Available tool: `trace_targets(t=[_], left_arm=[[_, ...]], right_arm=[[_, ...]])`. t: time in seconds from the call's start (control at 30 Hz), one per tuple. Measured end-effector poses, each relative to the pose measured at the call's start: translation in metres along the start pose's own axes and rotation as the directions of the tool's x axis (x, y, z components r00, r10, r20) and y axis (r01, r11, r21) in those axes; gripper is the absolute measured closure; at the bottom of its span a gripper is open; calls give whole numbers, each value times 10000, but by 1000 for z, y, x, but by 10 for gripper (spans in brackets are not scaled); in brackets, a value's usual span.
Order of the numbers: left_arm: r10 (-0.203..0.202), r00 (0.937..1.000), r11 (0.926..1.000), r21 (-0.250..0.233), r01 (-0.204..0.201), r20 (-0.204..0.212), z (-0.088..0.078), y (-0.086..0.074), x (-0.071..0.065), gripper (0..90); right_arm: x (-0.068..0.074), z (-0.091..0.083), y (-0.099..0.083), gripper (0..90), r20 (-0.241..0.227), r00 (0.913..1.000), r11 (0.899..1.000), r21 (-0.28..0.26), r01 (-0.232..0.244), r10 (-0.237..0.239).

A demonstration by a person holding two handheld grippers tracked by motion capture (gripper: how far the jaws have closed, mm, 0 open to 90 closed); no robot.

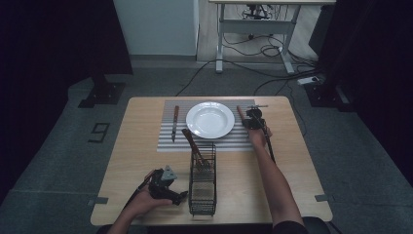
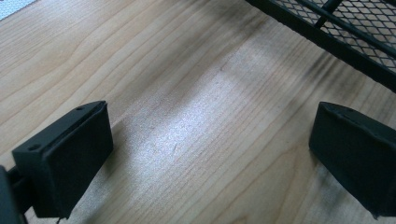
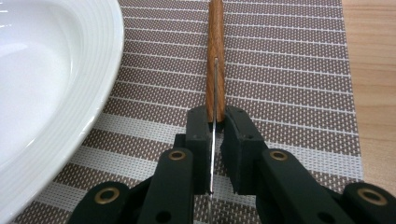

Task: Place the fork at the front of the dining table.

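Knife [image 3: 215, 56] between closed right fingers [image 3: 200, 135]

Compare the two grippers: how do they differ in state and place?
The right gripper is shut on a wooden-handled knife over the striped placemat beside the white plate; the left gripper stands open, empty, above bare table next to the mesh basket. Both have black jaws.

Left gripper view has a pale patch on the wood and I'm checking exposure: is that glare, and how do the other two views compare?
Left gripper view: a soft sheen on the table, not blown out, nearest jaws soft. High view: dim overall, corners near black, plate brightest. Right gripper view: evenly lit, placemat weave sharp.
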State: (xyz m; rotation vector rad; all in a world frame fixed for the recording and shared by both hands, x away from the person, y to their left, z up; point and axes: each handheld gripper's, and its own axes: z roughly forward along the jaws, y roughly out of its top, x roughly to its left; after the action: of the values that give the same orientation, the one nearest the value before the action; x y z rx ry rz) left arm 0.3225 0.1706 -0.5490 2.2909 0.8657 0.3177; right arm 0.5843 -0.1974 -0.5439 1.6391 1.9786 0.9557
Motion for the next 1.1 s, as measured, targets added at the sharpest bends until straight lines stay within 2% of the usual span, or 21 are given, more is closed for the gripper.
trace_targets(t=[0.17, 0.23, 0.47, 0.63, 0.9, 1.03, 1.07, 1.1], left_arm=[[0, 10000, 10000, -2, 0, -2, 0, 0, 0, 0], [-2, 10000, 10000, -2, 2, 0, 0, 0, 0, 0], [-1, 10000, 10000, -1, 1, -2, 0, 0, 0, 0], [0, 10000, 10000, -1, 0, -2, 0, 0, 0, 0], [1, 10000, 10000, 0, -1, -2, 0, 0, 0, 0], [0, 10000, 10000, -1, 0, -2, 0, 0, 0, 0], [2, 10000, 10000, -2, -2, 6, 0, 0, 0, 0], [2, 10000, 10000, -2, -2, 6, 0, 0, 0, 0]], right_arm=[[-2, -1, 0, 771, -61, 9999, 9999, 85, 80, -80], [-3, -3, 1, 757, 66, 9994, 9993, 189, 333, -335], [-7, -4, 1, 707, 200, 9983, 9981, 302, 533, -539], [-11, -6, 1, 700, 267, 9984, 9981, 390, 480, -490], [-15, -11, 1, 673, -163, 9990, 9984, 363, 431, -425], [-12, -22, 1, 615, 23, 9970, 9969, 139, 775, -775], [-9, -30, -1, 546, 256, 9946, 9948, -161, 1010, -1006], [-9, -33, -2, 514, 166, 9946, 9945, -183, 1029, -1026]])
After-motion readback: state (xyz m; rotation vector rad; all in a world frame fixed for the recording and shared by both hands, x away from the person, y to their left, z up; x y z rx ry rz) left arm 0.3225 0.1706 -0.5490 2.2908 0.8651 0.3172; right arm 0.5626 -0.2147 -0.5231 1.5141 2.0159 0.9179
